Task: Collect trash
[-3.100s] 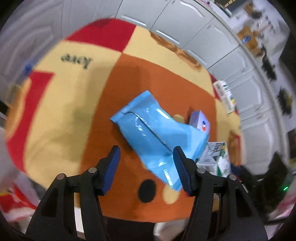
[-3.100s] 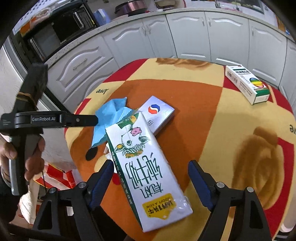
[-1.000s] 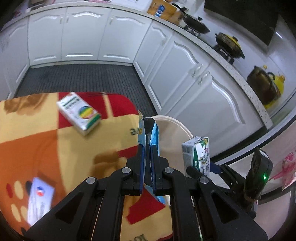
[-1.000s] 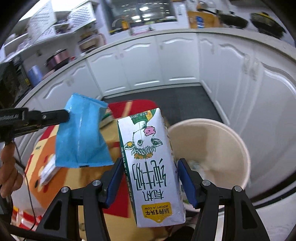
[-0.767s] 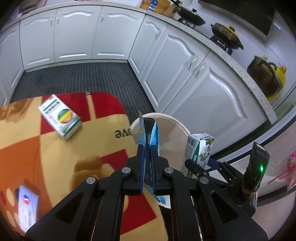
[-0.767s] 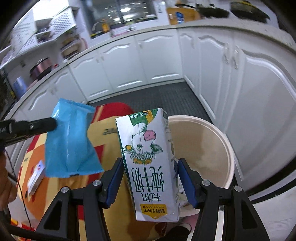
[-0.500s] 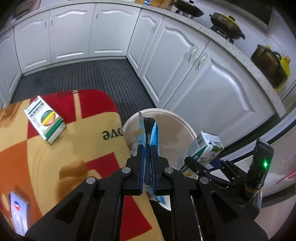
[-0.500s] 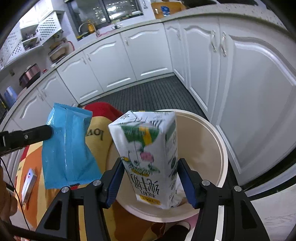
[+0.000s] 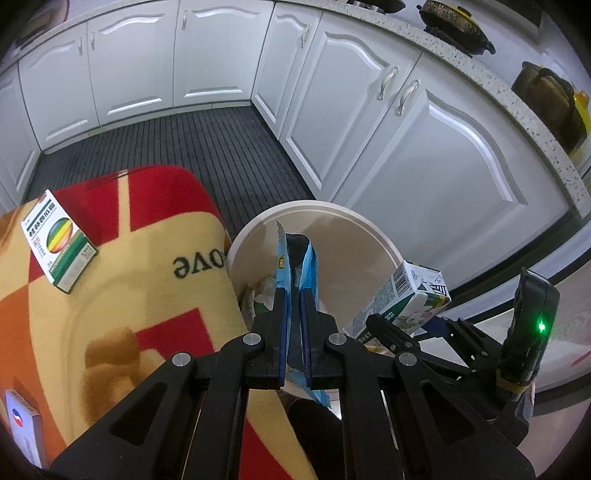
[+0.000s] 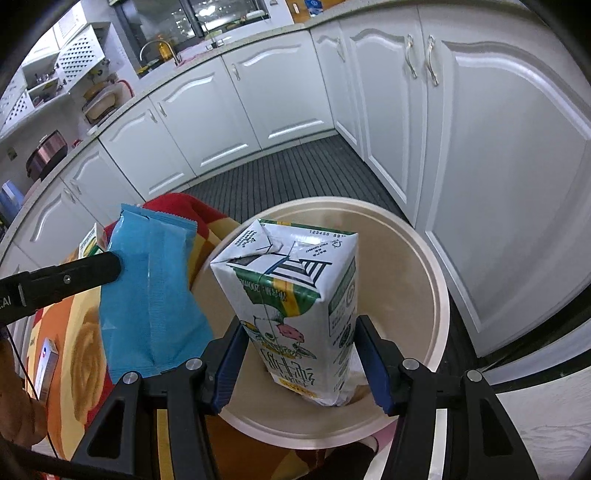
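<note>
Left gripper (image 9: 294, 295) jaws clench a crinkled blue foil wrapper (image 10: 151, 295), right gripper (image 10: 297, 363) jaws grasp a white-and-green "200mL" milk carton (image 10: 295, 295), both over a round beige plastic bin (image 10: 437, 295) beside the "love"-lettered tabletop (image 9: 110, 295).

Left claw (image 9: 294, 325) pinches blue wrapper (image 9: 301, 266) over bin (image 9: 369, 225).

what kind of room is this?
Almost certainly a home kitchen: white cabinet doors run along a speckled countertop, dark pans sit on it, and a sink tap shows in the right wrist view.
</note>
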`<act>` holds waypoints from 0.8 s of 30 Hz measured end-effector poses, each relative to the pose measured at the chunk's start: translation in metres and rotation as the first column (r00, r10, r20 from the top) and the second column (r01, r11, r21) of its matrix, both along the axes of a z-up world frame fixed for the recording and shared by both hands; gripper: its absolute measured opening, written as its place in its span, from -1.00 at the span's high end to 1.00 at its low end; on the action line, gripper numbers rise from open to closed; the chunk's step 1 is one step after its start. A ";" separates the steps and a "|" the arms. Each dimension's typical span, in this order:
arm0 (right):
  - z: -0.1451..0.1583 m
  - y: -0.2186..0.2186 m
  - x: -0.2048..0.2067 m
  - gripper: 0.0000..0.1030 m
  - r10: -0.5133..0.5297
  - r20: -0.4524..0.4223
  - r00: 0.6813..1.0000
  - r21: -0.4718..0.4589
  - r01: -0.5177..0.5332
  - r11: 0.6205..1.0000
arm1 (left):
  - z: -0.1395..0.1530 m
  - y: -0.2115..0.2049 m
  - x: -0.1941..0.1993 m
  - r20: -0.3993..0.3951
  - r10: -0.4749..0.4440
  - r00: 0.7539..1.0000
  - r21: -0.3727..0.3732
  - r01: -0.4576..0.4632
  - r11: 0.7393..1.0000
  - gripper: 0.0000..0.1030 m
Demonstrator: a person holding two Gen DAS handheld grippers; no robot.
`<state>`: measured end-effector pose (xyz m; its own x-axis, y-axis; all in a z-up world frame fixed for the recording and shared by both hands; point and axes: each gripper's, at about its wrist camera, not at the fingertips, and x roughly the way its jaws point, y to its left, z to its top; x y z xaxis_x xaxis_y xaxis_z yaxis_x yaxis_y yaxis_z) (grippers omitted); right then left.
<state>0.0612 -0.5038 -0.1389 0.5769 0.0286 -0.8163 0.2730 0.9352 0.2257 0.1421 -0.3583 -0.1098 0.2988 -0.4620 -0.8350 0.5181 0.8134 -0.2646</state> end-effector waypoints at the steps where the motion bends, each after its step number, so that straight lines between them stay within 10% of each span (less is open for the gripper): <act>1: -0.002 0.000 0.001 -0.10 0.000 -0.004 1.000 0.001 0.000 1.000 | -0.002 -0.001 0.000 -0.002 -0.001 1.000 0.002 0.001 1.000 0.92; 24: -0.030 -0.005 0.002 -0.10 -0.029 -0.062 0.998 0.022 0.030 0.999 | -0.032 -0.018 0.005 -0.054 -0.008 0.999 0.025 0.010 1.000 0.92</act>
<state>0.0634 -0.5084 -0.1689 0.5268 0.0309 -0.8494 0.3146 0.9213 0.2286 0.1467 -0.3767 -0.1421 0.2491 -0.4433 -0.8611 0.5110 0.8154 -0.2719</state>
